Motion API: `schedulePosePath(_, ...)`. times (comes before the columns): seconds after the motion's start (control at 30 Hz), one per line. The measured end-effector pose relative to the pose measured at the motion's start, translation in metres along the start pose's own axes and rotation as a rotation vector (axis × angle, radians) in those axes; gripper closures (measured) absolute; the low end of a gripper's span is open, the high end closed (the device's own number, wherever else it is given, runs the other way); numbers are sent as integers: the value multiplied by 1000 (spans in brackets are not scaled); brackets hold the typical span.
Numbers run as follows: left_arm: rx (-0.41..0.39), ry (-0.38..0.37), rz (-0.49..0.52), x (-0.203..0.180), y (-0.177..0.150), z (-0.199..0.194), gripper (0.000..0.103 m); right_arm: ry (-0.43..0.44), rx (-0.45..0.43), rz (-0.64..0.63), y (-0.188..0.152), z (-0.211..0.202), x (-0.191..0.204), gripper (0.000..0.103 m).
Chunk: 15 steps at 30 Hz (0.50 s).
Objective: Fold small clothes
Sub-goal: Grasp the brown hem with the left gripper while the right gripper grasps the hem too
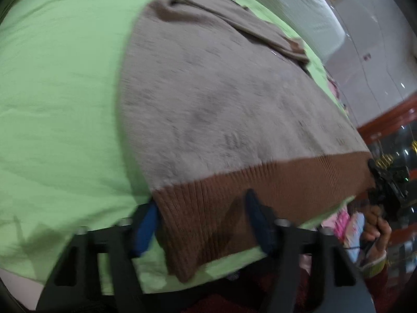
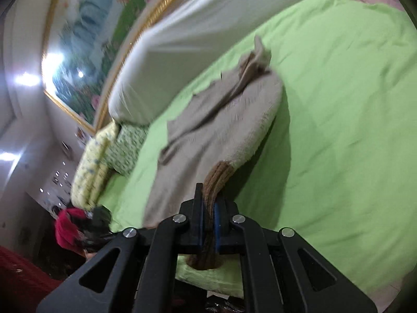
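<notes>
Two claws | left claw (image 1: 206, 224) apart astride sweater (image 1: 208, 99) hem | right claw (image 2: 208, 224) clamped on hem | pillows (image 2: 104, 156) beyond

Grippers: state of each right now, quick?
Left tool: open, fingers either side of the sweater hem corner, not clamped.
Right tool: closed on the sweater's brown hem.

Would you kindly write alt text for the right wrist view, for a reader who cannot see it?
The right tool is shut on the brown ribbed hem of a grey-beige sweater, lifting that corner off a green bedsheet. Behind lie a white pillow, patterned cushions and a gold-framed painting.
</notes>
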<state>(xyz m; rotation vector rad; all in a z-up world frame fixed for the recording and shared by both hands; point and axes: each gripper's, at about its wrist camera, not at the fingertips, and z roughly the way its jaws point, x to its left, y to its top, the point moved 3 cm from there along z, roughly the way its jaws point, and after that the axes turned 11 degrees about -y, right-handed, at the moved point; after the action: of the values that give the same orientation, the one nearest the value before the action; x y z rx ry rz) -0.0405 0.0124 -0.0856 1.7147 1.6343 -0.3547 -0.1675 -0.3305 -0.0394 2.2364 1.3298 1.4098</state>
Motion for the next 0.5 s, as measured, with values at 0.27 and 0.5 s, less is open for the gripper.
schedulePosePath(0.27, -26, -89, 28, -15, -15, 3, 94, -27, 37, 48, -17, 1, -24, 96)
schedulePosePath(0.5, -178, -239, 5, -19, 9, -37, 94, 66, 22, 40, 0, 5, -21, 96)
